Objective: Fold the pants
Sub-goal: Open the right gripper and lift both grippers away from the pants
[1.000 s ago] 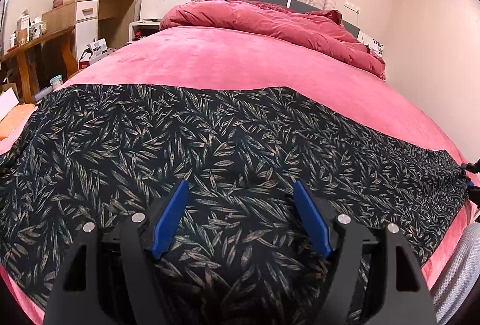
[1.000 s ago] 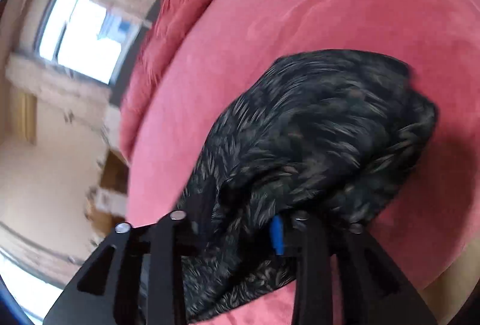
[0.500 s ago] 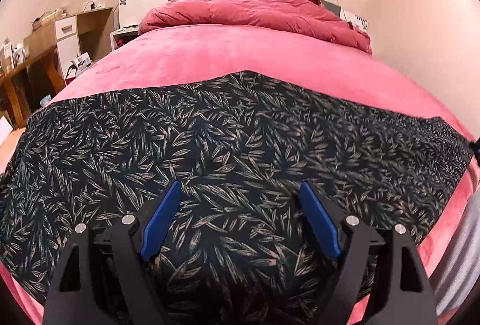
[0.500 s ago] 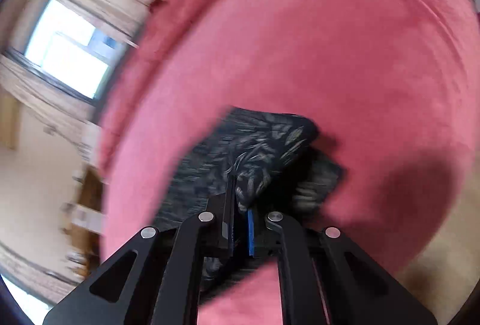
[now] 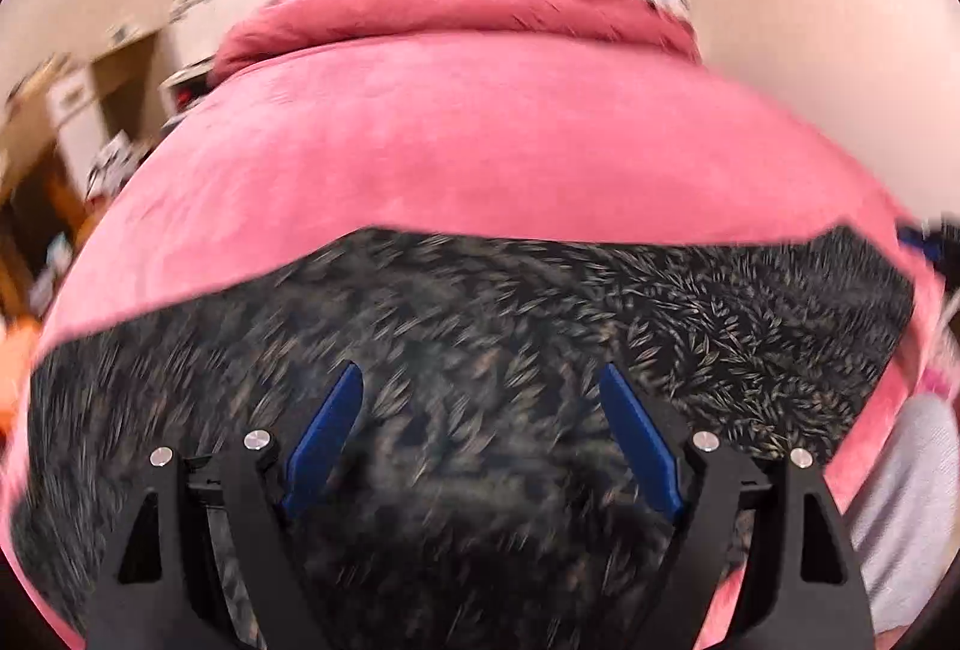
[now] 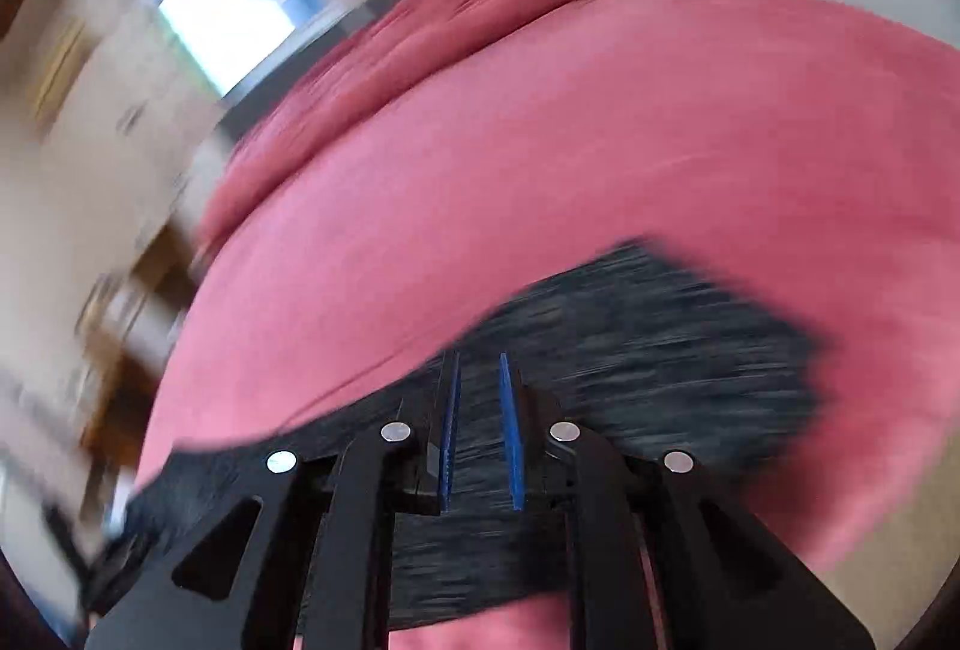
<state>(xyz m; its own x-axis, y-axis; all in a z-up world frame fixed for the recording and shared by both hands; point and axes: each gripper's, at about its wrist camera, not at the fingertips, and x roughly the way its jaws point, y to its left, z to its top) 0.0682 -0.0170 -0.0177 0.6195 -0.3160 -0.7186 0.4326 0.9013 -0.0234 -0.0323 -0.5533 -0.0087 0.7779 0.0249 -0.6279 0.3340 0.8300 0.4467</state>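
The pants (image 5: 480,350), soft dark cloth with little leaves, lie flat and long from side to side on the fuzzy pink bed (image 5: 480,140), right under the left gripper (image 5: 480,398) with its jaws wide apart, and under the right gripper (image 6: 480,380) whose jaws sit close with a small gap.

A bed (image 5: 480,158) with a pink, plush-looking cover carries everything. Directly on it, across the near end, lie dark pants (image 5: 690,326) with a pale leaf print, spread flat in a wide band. At the far end, by the dark headboard, a darker red duvet (image 5: 456,8) sits bunched in a long heap. Both views are motion-blurred.
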